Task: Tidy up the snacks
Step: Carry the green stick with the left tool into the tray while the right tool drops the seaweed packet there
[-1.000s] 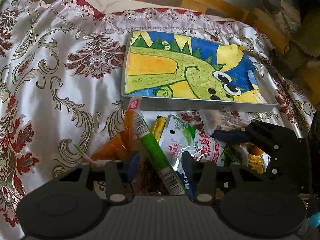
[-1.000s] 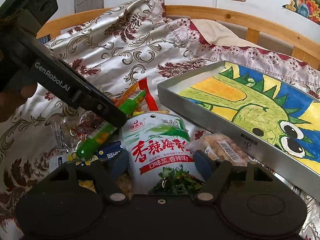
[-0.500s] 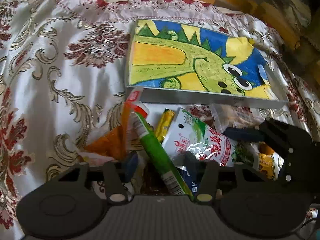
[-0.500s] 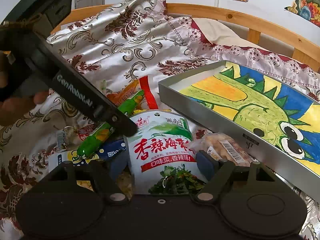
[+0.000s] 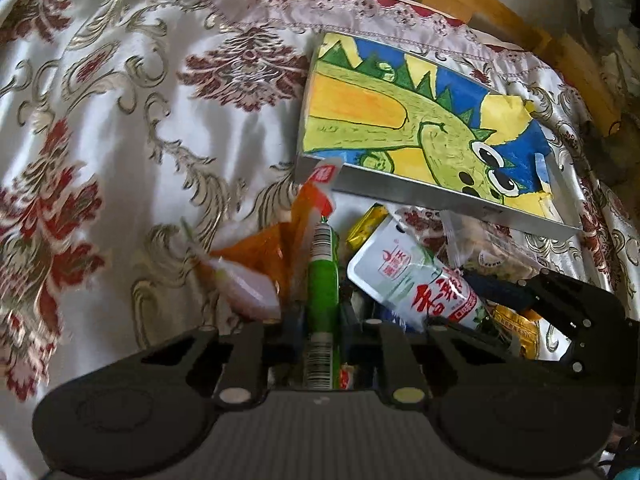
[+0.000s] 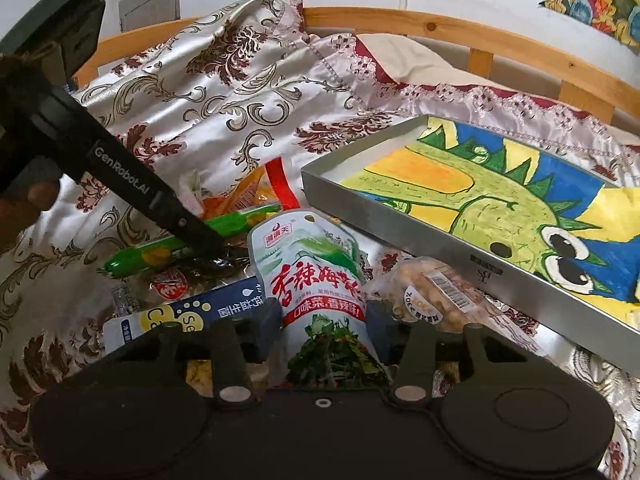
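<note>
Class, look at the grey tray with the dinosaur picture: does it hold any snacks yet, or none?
None. The tray shows only its dinosaur drawing; the snack packets all lie on the bedspread in front of it.

Both wrist views close, angled down; share snack pile (image 5: 400, 280), tray (image 6: 400, 216).

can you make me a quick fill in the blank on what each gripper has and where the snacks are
1. The left gripper is shut on a long ____ sausage stick.
2. The right gripper has its fingers on either side of the white ____ pouch.
3. The tray lined with a dinosaur drawing holds ____ snacks so far.
4. The snack pile lies on a patterned ____.

Missing words: green; seaweed; no; bedspread
</note>
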Action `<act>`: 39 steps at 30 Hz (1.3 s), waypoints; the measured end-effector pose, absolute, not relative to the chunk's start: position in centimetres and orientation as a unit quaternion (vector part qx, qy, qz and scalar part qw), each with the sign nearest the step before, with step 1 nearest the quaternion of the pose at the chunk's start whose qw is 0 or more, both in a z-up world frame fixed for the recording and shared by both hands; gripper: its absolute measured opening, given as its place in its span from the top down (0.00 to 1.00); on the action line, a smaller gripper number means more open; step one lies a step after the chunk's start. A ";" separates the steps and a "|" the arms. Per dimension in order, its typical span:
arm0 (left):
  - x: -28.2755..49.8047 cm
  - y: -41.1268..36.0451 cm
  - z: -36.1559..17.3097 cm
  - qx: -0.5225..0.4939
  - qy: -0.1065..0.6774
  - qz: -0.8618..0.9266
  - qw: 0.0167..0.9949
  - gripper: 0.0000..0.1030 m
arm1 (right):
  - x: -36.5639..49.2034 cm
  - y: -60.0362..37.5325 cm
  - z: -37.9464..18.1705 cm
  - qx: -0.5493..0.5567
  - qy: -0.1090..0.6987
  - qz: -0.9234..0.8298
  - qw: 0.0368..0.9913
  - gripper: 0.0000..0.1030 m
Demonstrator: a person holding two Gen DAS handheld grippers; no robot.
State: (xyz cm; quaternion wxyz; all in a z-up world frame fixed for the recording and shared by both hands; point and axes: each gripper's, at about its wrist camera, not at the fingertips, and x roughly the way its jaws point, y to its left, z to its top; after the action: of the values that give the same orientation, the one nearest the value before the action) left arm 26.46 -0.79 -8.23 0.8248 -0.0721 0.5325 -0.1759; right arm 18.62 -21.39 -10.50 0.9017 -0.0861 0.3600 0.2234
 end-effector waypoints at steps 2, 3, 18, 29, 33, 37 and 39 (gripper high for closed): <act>26.0 -0.3 -7.9 -0.090 0.539 -0.179 0.818 0.82 | 18.0 -21.1 -10.0 -0.094 0.356 0.214 0.905 0.64; 25.8 -0.1 -7.8 -0.100 0.543 -0.180 0.814 0.82 | 17.5 -20.9 -9.8 -0.100 0.357 0.210 0.905 0.68; 23.2 0.2 -3.6 -0.133 0.470 -0.192 0.851 0.82 | 14.6 -22.7 -5.6 -0.076 0.257 0.139 0.953 0.72; 31.3 -5.5 -2.9 -0.172 0.396 -0.195 0.881 0.82 | 22.1 -27.9 -6.6 -0.107 0.192 0.014 0.975 0.72; 34.9 -8.7 -4.2 -0.173 0.394 -0.197 0.881 0.82 | 24.7 -29.5 -7.3 -0.127 0.192 -0.006 0.973 0.72; 37.7 -11.2 -6.7 -0.178 0.408 -0.201 0.873 0.82 | 26.6 -30.7 -8.2 -0.126 0.214 -0.014 0.969 0.72; 38.5 -12.3 -7.8 -0.172 0.415 -0.200 0.871 0.82 | 27.4 -31.2 -8.5 -0.116 0.227 -0.013 0.967 0.72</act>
State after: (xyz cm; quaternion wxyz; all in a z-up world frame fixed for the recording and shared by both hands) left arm 38.50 -12.29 -7.80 0.8707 -0.1722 0.4150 -0.1998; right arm 27.42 -31.17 -8.54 0.9669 -0.1158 0.2269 -0.0125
